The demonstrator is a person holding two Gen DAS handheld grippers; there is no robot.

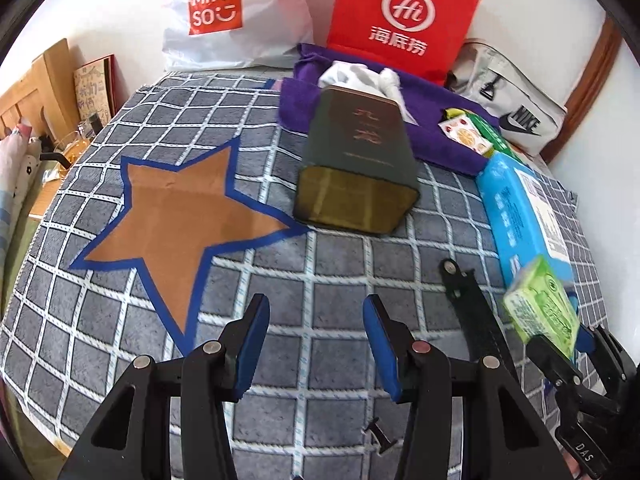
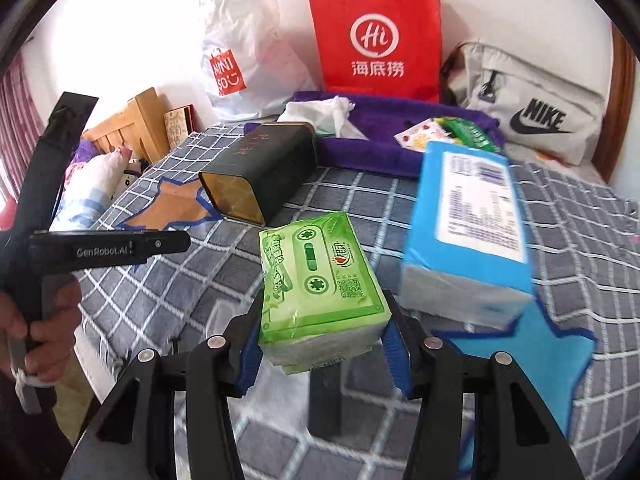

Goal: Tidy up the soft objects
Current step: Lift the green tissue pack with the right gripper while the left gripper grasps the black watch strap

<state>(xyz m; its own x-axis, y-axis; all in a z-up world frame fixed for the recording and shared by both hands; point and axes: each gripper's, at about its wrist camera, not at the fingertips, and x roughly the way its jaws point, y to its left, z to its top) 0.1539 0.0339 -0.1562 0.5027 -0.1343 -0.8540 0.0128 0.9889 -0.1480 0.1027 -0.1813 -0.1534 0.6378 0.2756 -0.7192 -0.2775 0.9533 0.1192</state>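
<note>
My right gripper [image 2: 324, 328] is shut on a green tissue pack [image 2: 320, 280], held above the grey checked cloth [image 2: 200, 280]; the pack also shows in the left wrist view [image 1: 542, 304]. A large blue tissue pack [image 2: 468, 232] lies to its right, partly on a blue star mat [image 2: 536, 356]. My left gripper [image 1: 316, 340] is open and empty over the cloth, near an orange star mat [image 1: 180, 216]. A dark green tin box [image 1: 356, 160] lies on its side beyond it. Small snack packets [image 1: 468, 132] and a white cloth [image 1: 360, 74] rest on a purple towel [image 1: 432, 128].
A red paper bag [image 1: 404, 16], a white Miniso bag [image 1: 224, 12] and a grey Nike bag [image 1: 516, 112] stand along the back wall. A wooden headboard [image 1: 32, 96] and a plush toy [image 2: 104, 172] are at the left.
</note>
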